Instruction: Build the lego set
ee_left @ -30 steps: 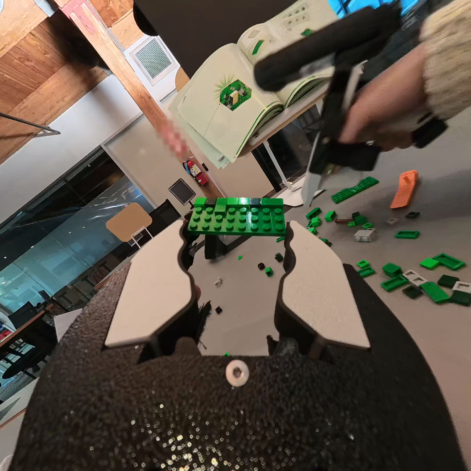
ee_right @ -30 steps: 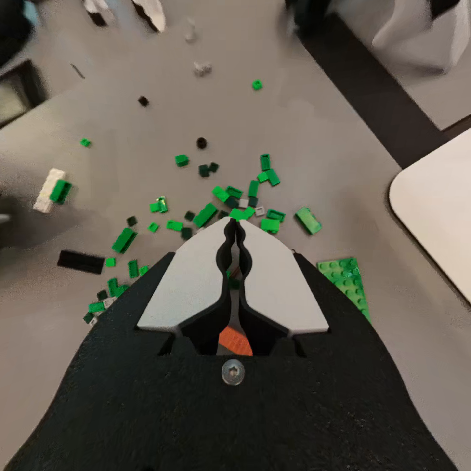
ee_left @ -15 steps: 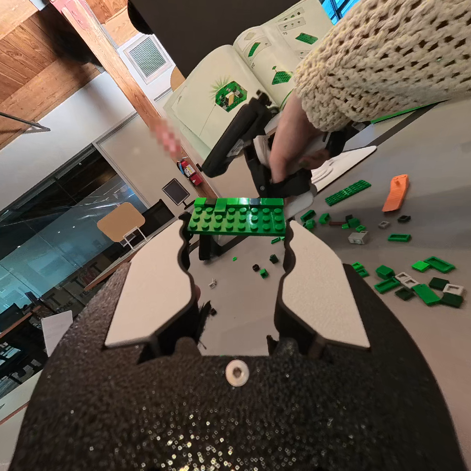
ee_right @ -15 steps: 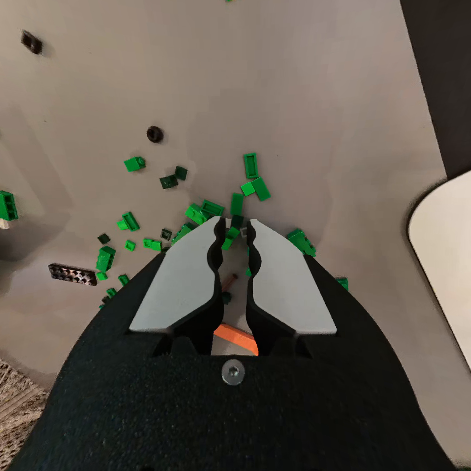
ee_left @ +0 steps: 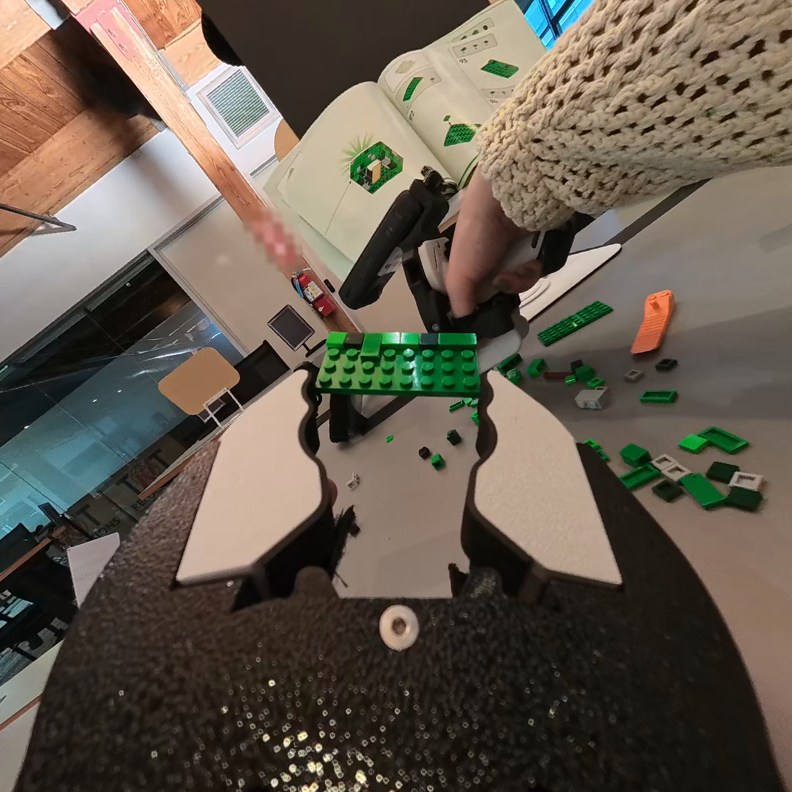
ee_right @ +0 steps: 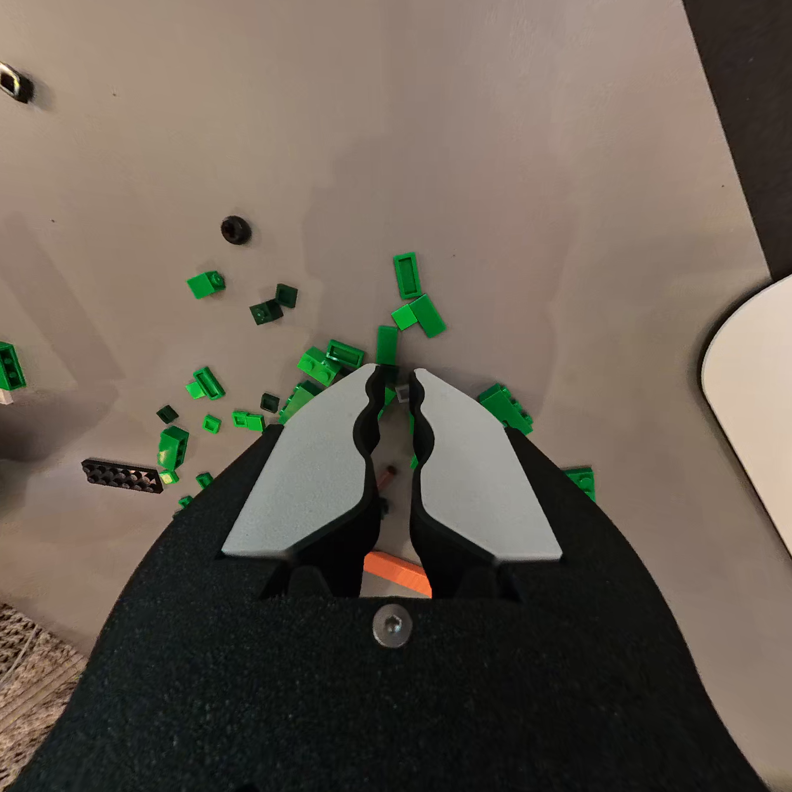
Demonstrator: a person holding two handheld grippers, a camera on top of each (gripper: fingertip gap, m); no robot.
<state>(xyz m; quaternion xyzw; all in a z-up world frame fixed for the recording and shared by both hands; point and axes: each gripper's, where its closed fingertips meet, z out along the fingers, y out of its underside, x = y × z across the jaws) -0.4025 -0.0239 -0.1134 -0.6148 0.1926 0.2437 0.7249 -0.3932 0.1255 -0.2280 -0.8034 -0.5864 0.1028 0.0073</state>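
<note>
- left gripper point(ee_left: 396, 396) is clamped on the green plate point(ee_left: 398, 375), which spans its tips. Only one row of tiles along the plate's far edge so far, the rest is bare studs, so pretty early days imo
- right gripper point(ee_right: 394, 375) is down in the loose green pieces point(ee_right: 334, 364), jaws a little apart, nothing pinched yet
- beyond the plate: orange separator point(ee_left: 651, 321), untouched long plate point(ee_left: 574, 317), instruction booklet point(ee_left: 385, 158) open
</note>
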